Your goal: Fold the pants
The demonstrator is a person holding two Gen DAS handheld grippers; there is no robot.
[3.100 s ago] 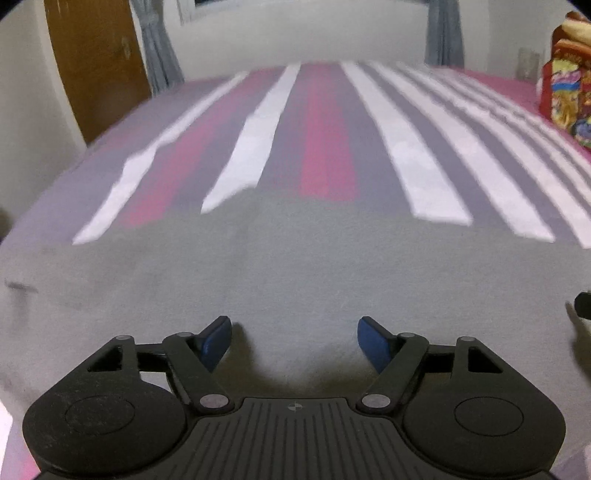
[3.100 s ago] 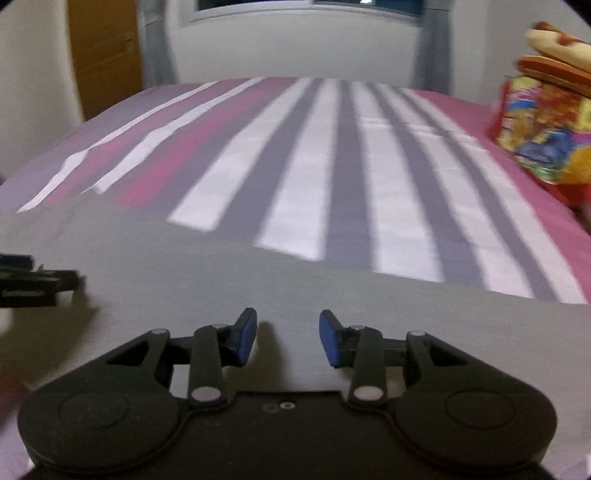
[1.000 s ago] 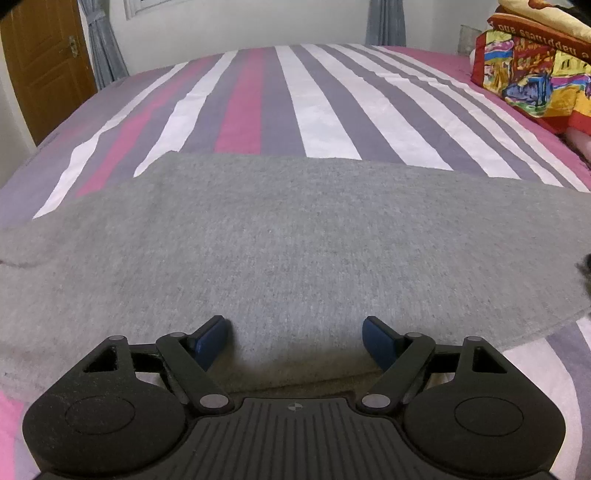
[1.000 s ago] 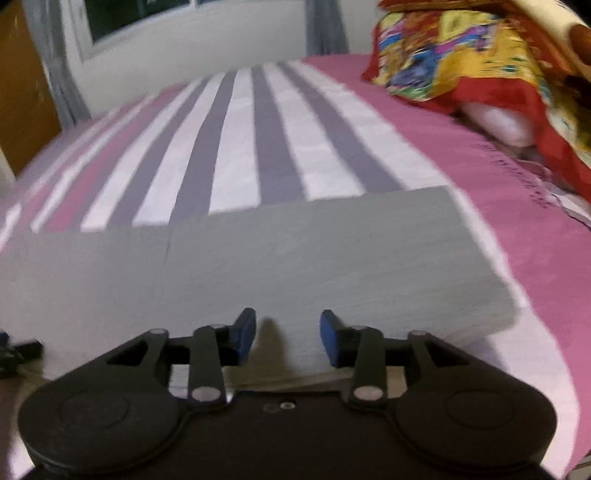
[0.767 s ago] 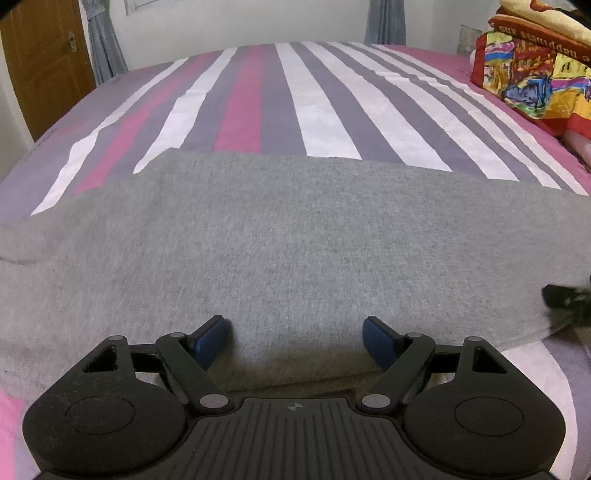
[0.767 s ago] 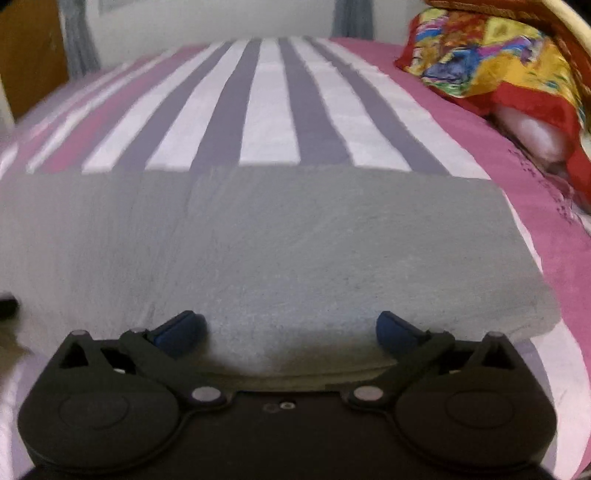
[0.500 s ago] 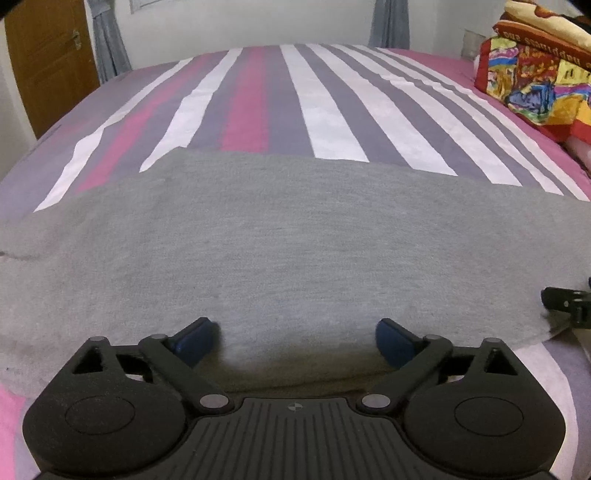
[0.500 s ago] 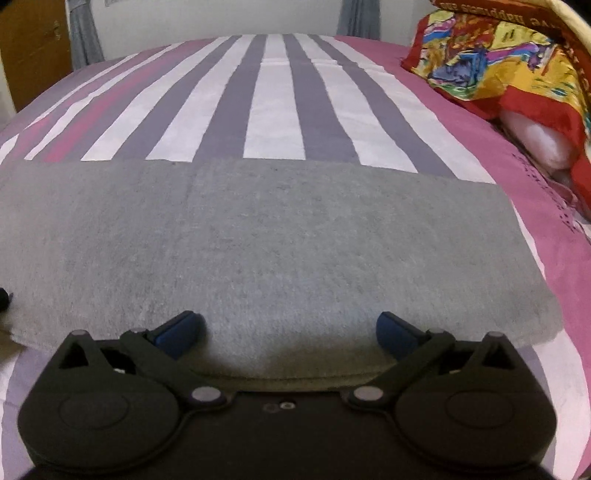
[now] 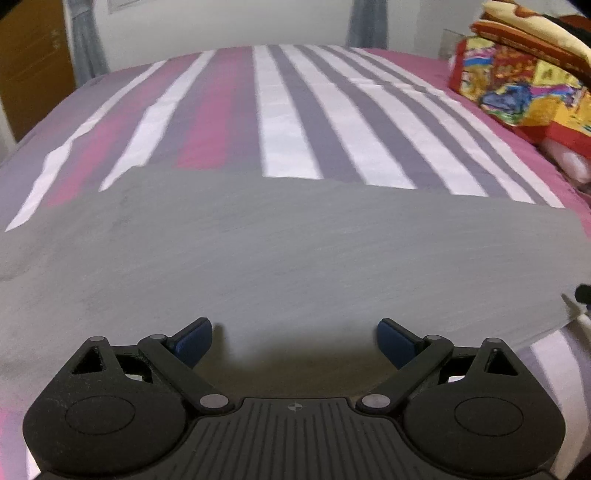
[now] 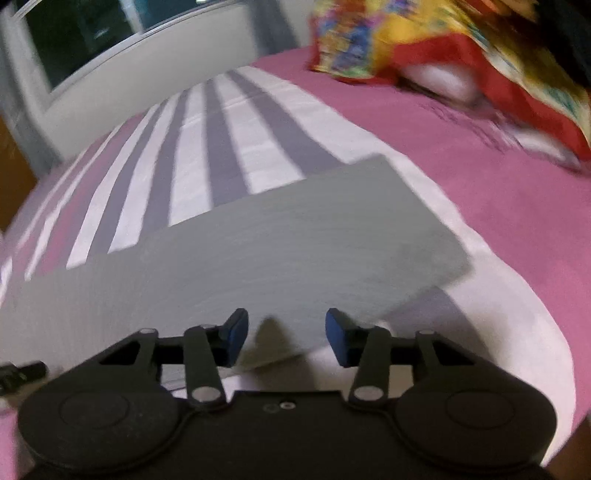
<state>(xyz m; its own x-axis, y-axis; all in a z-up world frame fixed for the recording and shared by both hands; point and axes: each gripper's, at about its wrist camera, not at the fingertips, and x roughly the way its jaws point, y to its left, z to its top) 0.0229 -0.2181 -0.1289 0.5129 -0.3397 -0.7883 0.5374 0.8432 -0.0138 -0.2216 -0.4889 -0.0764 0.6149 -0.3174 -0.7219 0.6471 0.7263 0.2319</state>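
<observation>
Grey pants (image 9: 295, 251) lie flat in a long folded band across the striped bed. My left gripper (image 9: 295, 341) stands open and wide over the band's near edge, with nothing pinched between its blue pads. In the right wrist view the pants (image 10: 277, 251) end in a straight right edge. My right gripper (image 10: 286, 338) is at the near edge by that end. Its jaws are closing and stand partway, with the fabric's edge lying between the pads and a gap still showing. A tip of each gripper shows in the other's view, the right gripper (image 9: 583, 295) and the left gripper (image 10: 22, 371).
The bed sheet (image 9: 280, 122) has pink, white and purple stripes and runs far beyond the pants. Colourful folded bedding (image 9: 517, 85) is stacked at the right side. A wooden door (image 9: 33, 66) stands at the far left, and a window (image 10: 110, 33) is behind the bed.
The left jaws spread wider than a second ago. The right jaws opened wide, then narrowed again, and that gripper rolled and slid toward the pants' right end.
</observation>
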